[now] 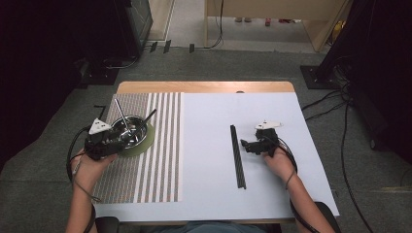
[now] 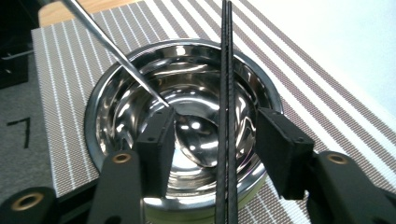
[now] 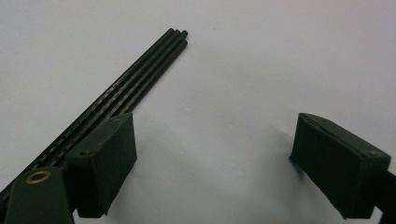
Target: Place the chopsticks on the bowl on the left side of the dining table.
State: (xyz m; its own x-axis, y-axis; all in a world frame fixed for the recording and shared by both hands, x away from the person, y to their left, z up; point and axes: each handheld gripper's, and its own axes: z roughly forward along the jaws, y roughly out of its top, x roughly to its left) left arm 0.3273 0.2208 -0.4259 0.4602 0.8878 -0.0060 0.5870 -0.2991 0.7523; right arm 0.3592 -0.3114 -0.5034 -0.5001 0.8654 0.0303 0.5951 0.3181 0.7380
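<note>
With L fingers (image 2: pixel 212 140) spread astride chopsticks (image 2: pixel 226 93) over bowl (image 2: pixel 116 116); R fingers (image 3: pixel 210 163) spread beside more chopsticks (image 3: pixel 140 74).

Items we list, each placed against the table (image 1: pixel 204 87):

- White sheet (image 1: pixel 209 160): we record it covering most of the table top, with a wooden strip bare along the far edge.
- Striped placemat (image 1: pixel 155 165): on the table's left part, its right edge over the sheet.
- Green round mat (image 1: pixel 145 144): on the placemat, near the table's left side.
- Grey carpet (image 1: pixel 233 65): all round the table.
- Cables (image 1: pixel 320 104): we see them on the carpet right of the table.
- Black stand base (image 1: pixel 316 77): beyond the table's far right corner.
- Pale wooden furniture (image 1: pixel 272 12): well behind the table.
- Black tape mark (image 1: pixel 99 108): just off the table's left edge.
</note>
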